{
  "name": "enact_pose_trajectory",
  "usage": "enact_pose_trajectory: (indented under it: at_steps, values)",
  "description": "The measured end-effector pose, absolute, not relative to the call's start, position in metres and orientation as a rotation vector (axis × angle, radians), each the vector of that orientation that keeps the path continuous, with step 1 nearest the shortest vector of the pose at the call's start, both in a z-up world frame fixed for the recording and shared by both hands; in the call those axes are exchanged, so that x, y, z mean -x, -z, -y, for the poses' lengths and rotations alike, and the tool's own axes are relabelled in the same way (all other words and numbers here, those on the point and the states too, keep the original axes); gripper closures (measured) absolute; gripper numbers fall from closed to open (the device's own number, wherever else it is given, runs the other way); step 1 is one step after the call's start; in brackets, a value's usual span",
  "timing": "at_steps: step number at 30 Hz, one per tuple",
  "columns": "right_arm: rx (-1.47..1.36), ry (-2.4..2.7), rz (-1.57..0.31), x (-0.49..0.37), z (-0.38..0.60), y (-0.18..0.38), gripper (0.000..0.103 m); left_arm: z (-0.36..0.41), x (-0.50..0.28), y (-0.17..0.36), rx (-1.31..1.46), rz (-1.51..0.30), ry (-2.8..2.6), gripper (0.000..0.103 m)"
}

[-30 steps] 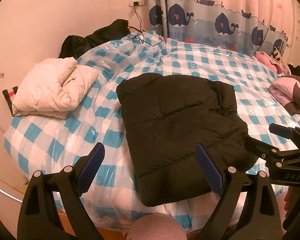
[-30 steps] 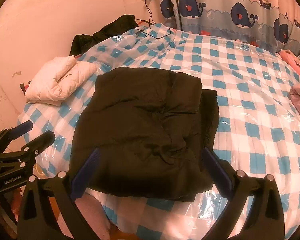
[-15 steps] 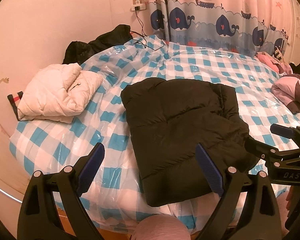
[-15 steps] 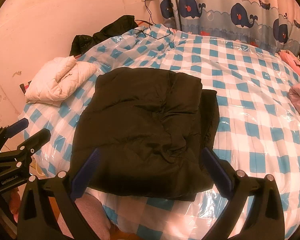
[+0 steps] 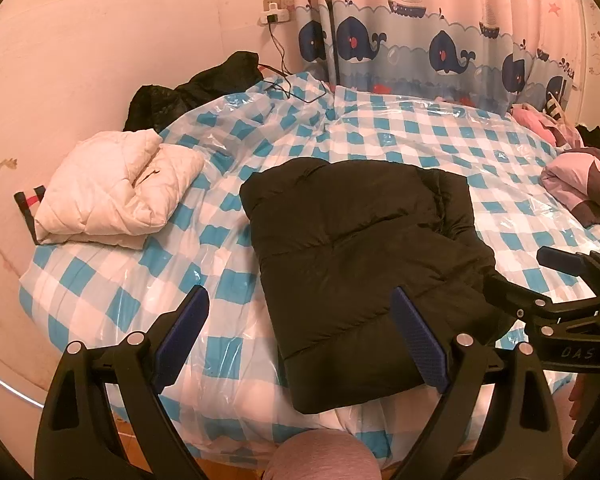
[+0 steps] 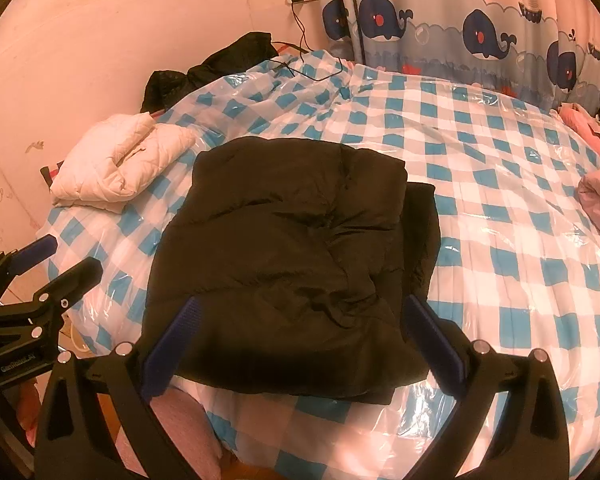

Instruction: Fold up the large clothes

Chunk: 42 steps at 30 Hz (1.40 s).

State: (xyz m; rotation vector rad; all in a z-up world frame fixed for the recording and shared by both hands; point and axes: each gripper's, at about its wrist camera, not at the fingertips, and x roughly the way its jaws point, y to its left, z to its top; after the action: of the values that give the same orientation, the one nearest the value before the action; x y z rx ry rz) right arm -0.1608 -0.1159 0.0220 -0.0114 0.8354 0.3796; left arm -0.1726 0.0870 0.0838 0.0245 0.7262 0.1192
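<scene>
While the black coat lies folded on the bed, both grippers hang above its near edge. Left gripper and right gripper are spread wide, holding nothing.

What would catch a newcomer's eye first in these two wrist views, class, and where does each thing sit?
First the black puffer jacket, folded into a bulky block near the front edge of the blue-and-white checked bed. Behind it to the left lies a folded white quilted jacket, and the whale-print curtain fills the back wall. The left gripper and right gripper hover open, holding nothing.
</scene>
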Motion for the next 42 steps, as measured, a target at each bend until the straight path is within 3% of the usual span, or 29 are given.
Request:
enact_pose_trajectory:
  at_steps: [42]
  values:
    - [0.018,-0.377,-0.831,0.1589,0.1167,-0.0213,0.005,-0.0859,0.1729,-0.0860,-0.028,-0.720,-0.118,0.014]
